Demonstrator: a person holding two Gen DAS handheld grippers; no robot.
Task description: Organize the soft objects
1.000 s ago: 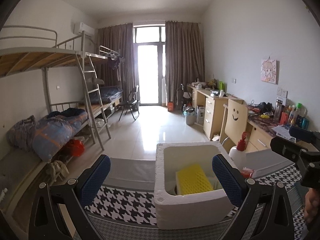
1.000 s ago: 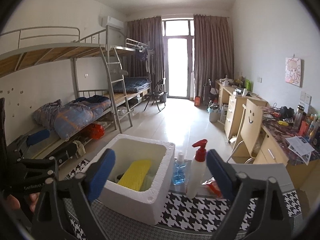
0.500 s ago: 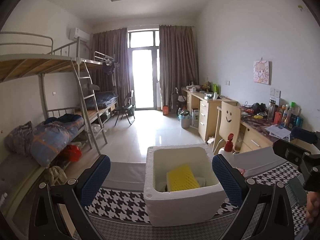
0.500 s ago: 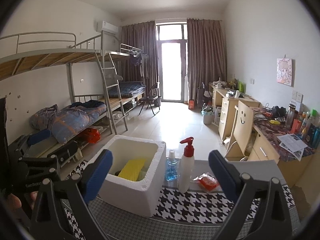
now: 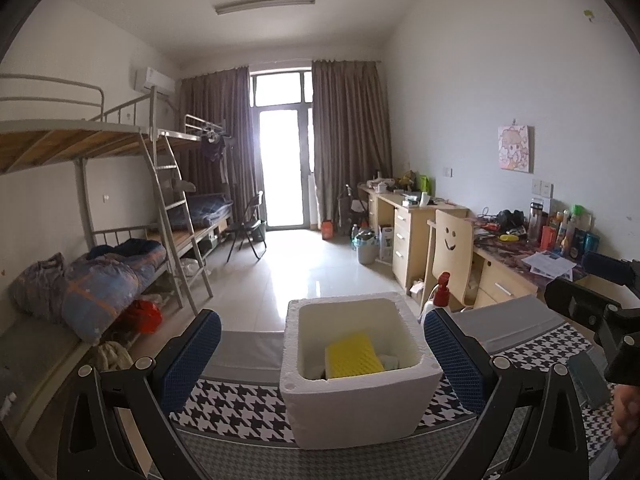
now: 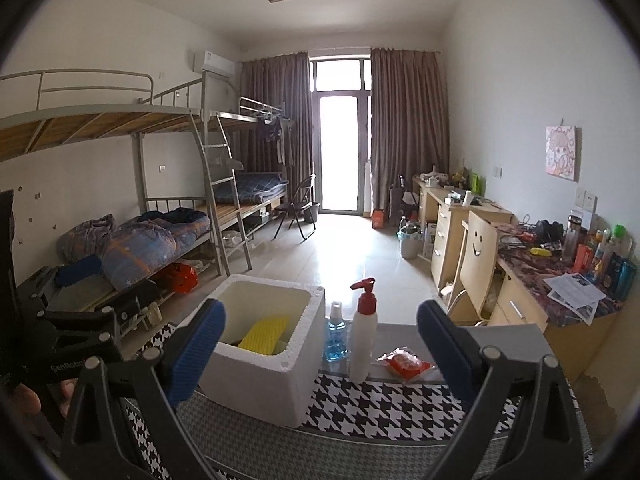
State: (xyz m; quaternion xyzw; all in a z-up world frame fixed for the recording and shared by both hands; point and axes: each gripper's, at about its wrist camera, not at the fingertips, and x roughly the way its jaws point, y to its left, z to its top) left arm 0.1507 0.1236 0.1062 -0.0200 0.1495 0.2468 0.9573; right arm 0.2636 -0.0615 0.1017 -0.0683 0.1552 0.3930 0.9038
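Yellow sponge [image 5: 352,354] lies inside the white foam box [image 5: 356,408] on the checked cloth. My left gripper [image 5: 320,354] and right gripper [image 6: 320,344] are both wide apart and hold nothing. If I bump the light box, it could slide and knock over the pump bottle [image 6: 363,334].

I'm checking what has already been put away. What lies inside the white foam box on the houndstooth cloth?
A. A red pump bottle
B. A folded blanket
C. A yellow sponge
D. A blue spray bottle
C. The yellow sponge lies inside the white foam box; the pump bottle with the red top and the blue spray bottle stand outside it on the houndstooth cloth.
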